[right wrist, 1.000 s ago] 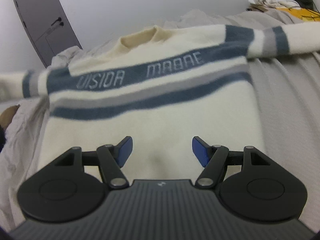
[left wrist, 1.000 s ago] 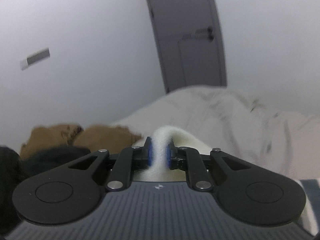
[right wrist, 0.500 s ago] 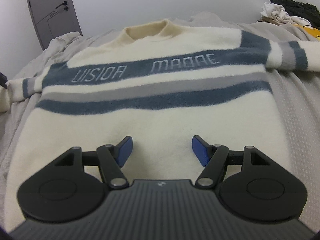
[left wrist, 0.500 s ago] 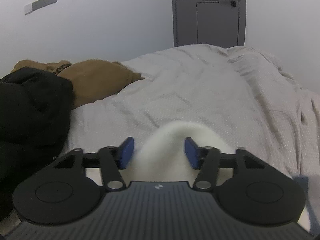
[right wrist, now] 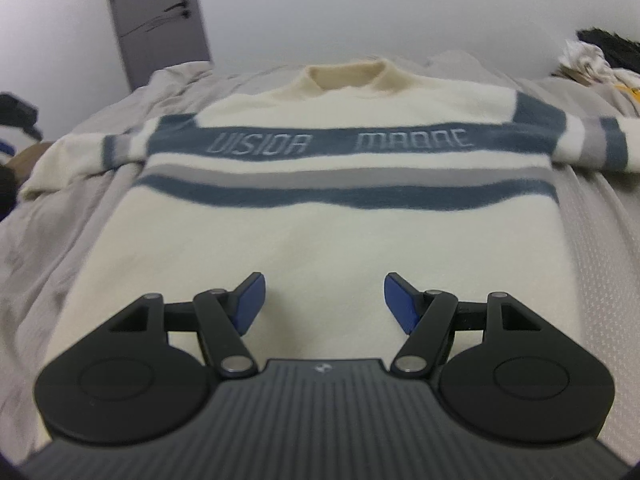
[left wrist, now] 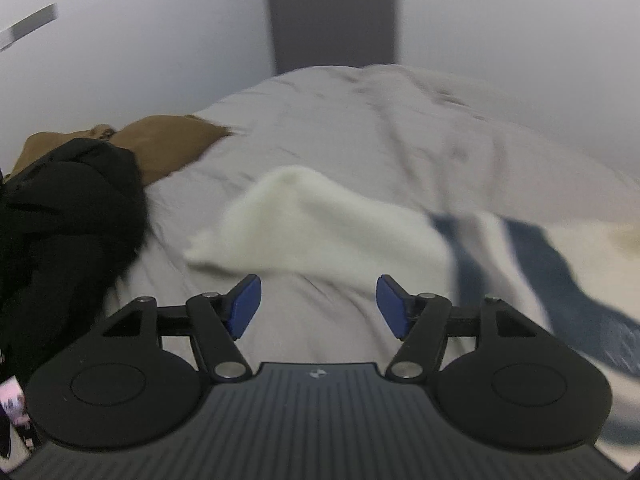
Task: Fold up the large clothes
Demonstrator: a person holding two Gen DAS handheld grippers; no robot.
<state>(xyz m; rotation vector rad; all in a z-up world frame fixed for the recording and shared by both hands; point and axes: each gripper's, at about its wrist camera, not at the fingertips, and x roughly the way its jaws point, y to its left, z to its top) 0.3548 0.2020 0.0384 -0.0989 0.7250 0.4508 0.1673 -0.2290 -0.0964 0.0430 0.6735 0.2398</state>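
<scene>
The left gripper [left wrist: 318,304], jaws just opening and empty, is hovering short of the sweater [right wrist: 320,236] sleeve [left wrist: 316,224] lying on the bed [left wrist: 360,128], while the right gripper [right wrist: 323,302] is gaping empty over the hem.

A bed [left wrist: 360,128] with a rumpled pale grey cover fills the lower half of both views. Plain white walls [right wrist: 380,4] rise behind it, evenly lit. A grey door [left wrist: 332,16] stands at upper centre of the left view, upper left of the right view

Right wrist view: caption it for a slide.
Open right gripper above a cream knitted sweater with blue and grey stripes, spread flat on a grey bedspread.
</scene>
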